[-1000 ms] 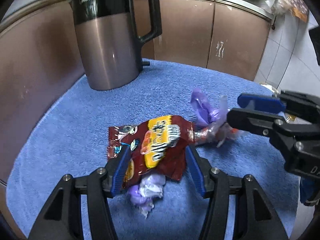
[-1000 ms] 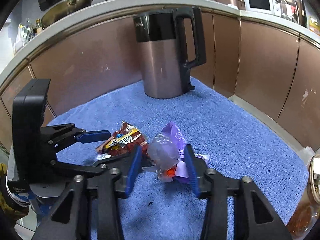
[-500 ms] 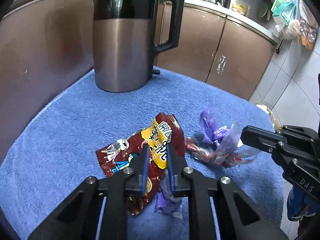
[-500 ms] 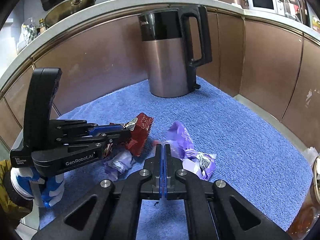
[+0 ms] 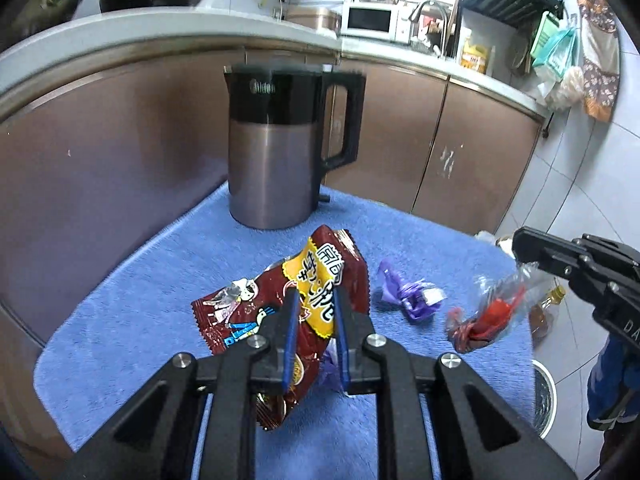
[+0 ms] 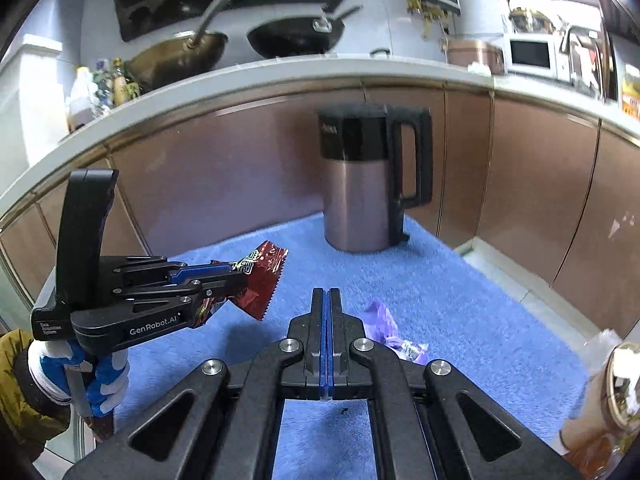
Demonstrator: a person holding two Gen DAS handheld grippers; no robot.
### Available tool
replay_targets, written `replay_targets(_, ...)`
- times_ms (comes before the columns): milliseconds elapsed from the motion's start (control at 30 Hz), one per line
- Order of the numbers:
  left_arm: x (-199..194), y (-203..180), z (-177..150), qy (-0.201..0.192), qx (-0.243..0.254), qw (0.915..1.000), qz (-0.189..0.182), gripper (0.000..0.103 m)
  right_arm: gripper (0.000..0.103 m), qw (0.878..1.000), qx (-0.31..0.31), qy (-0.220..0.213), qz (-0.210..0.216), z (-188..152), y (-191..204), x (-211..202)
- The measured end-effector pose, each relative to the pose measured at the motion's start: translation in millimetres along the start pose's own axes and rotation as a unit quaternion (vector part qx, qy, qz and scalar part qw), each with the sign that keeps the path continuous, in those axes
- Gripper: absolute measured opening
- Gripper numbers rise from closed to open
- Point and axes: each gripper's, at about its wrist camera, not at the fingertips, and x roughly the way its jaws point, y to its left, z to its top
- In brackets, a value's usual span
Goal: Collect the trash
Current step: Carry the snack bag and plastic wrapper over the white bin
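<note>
Kitchen cabinets [image 5: 460, 152] ring blue towel [image 5: 160, 280], perhaps tabletop.

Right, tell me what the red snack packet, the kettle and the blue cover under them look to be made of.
Red snack packet: glossy printed plastic film, probably; it crinkles and has serrated edges. Kettle: brushed metal body, seemingly, with a matte black plastic top and handle. Blue cover: towel-like looped fabric, fuzzy and matte.

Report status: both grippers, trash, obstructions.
Left gripper shut on red snack wrapper, lifted off blue towel. Right gripper shut on clear plastic wrapper. Purple wrapper lies on towel. Kettle behind, clear of both.
</note>
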Motion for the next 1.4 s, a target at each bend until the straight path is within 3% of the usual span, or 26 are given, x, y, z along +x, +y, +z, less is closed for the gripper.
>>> replay_targets(400, -104, -40, 4, -0.067, 0.030, 0.9973, 0.003, 0.015, 0.000, 0.997, -0.025, -0.066, -0.021, 11, 23, -104)
replay_targets(633, -125, -84, 2, -0.078, 0.062, 0.9947, -0.029, 0.015, 0.000, 0.995, -0.008, -0.089, -0.054, -6, 11, -161)
replay_targets(867, -115, -156, -7, -0.066, 0.103, 0.9881, -0.094, 0.015, 0.000, 0.988, 0.041, -0.099, -0.109, -42, -27, -209)
replay_targets(1067, -95, -239, -21, -0.042, 0.149, 0.9757, -0.155, 0.015, 0.000, 0.976, 0.103, -0.095, -0.168, -85, -81, -239)
replay_targets(1400, -26, -359, -67, 0.061, 0.203, 0.9476, -0.239, 0.016, 0.000, 0.946, 0.210, -0.060, -0.241, -171, -160, -253)
